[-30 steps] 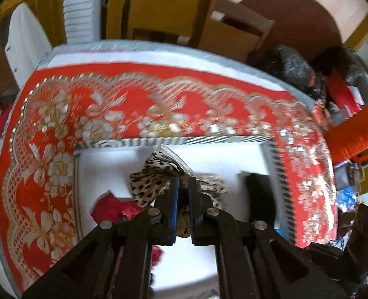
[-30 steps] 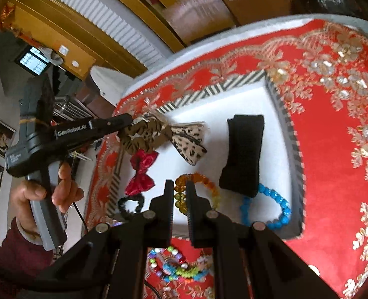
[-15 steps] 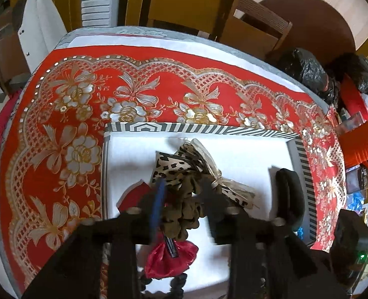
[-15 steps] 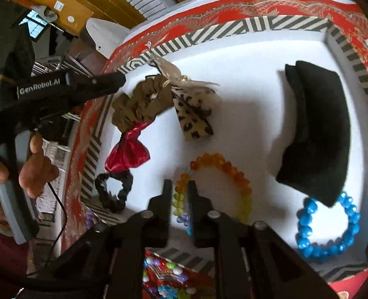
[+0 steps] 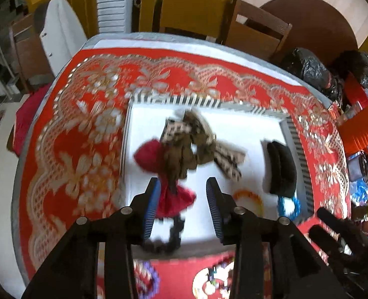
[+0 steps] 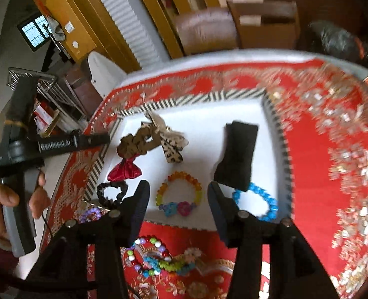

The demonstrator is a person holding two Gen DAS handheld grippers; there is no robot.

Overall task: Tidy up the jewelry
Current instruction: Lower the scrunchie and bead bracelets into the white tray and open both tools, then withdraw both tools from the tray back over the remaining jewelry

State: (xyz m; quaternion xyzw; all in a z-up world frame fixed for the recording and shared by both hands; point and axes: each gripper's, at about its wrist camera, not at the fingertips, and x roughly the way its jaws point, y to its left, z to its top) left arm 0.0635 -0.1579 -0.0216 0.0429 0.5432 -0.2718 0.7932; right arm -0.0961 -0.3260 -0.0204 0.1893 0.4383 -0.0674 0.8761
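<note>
Both sets of fingers have just been opening and have let go since the earlier frames; I see nothing between them now. L to R in the striped tray [image 6: 281, 147]: black scrunchie [image 6: 112, 194], red bow [image 6: 125, 170], brown scrunchie [image 6: 137, 143], leopard bow [image 6: 171, 147], rainbow bracelet [image 6: 179, 194], black band [image 6: 238, 154], blue bracelet [image 6: 256, 200]. Left gripper [image 5: 181, 206] hangs above the red bow, fingers apart; right gripper [image 6: 177, 209] above the rainbow bracelet, apart. More beads [image 6: 151, 256] lie on the bench cloth [image 6: 316, 174].

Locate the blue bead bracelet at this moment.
In the right wrist view, the blue bead bracelet lies in the white tray's near right corner, partly under the black pouch.
</note>
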